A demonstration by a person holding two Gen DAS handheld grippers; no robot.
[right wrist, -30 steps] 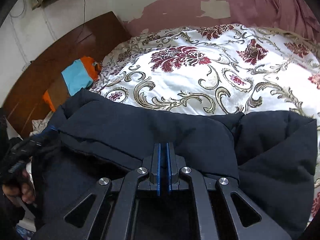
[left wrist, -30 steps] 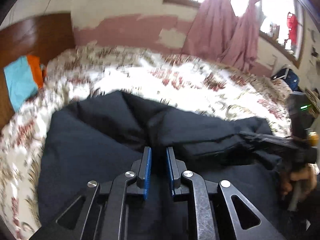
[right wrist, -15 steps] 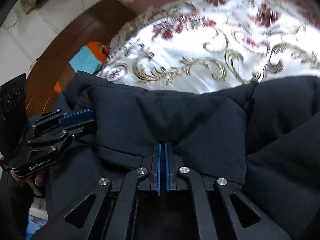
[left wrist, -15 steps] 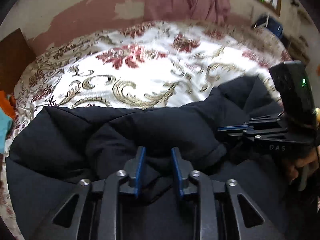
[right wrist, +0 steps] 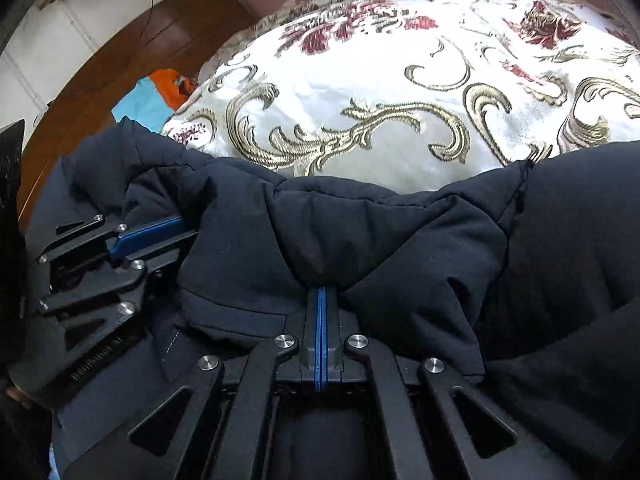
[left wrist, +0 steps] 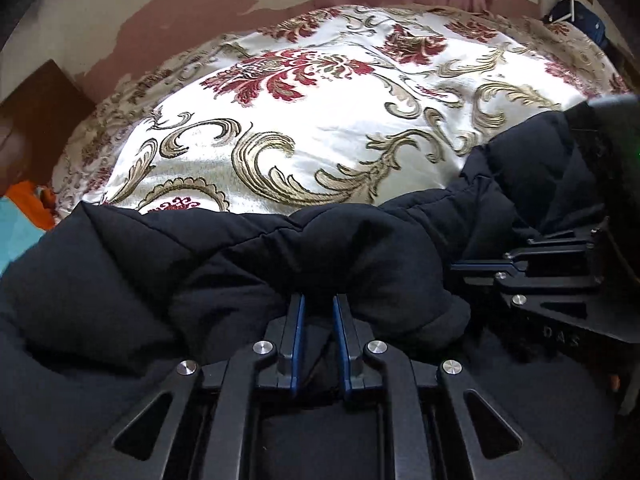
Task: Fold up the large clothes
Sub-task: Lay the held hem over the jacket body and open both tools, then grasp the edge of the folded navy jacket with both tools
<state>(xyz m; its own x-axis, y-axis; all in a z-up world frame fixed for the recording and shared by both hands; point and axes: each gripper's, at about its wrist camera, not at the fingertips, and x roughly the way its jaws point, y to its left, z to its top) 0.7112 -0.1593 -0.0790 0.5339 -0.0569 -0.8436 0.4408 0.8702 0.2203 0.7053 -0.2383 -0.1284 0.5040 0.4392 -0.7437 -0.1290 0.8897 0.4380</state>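
While the dark padded jacket [left wrist: 248, 264] lies bunched along the near edge of the bed, we see its puffy folds heaped against both tools and its far hem resting on the floral bedspread [left wrist: 320, 120]. Our left hand-held gripper [left wrist: 319, 308] has its blue-lined jaws parted, with a bulge of jacket fabric sitting at and between the tips; whether the fabric is truly squeezed we cannot tell. Our right hand-held gripper [right wrist: 321, 300] has its jaws pressed together, their blue pads meeting, and the tips disappear into a fold of the jacket [right wrist: 360, 240], so it appears to pinch a thin layer of cloth. In the left wrist view the right hand-held gripper [left wrist: 484, 268] reaches in from the right side, and on its black body we read the letters "DAS". In the right wrist view the left hand-held gripper [right wrist: 160, 232] comes in from the left, and its side bears pale lettering too blurred for us to read. Beyond the jacket, the bedspread shows cream satin with gold scrolls and dark red flowers. Further left, an orange and turquoise cloth [right wrist: 156, 96] lies beside a brown wooden headboard [right wrist: 132, 48], and a wall with peeling pink paint [left wrist: 168, 20] stands behind the bed.
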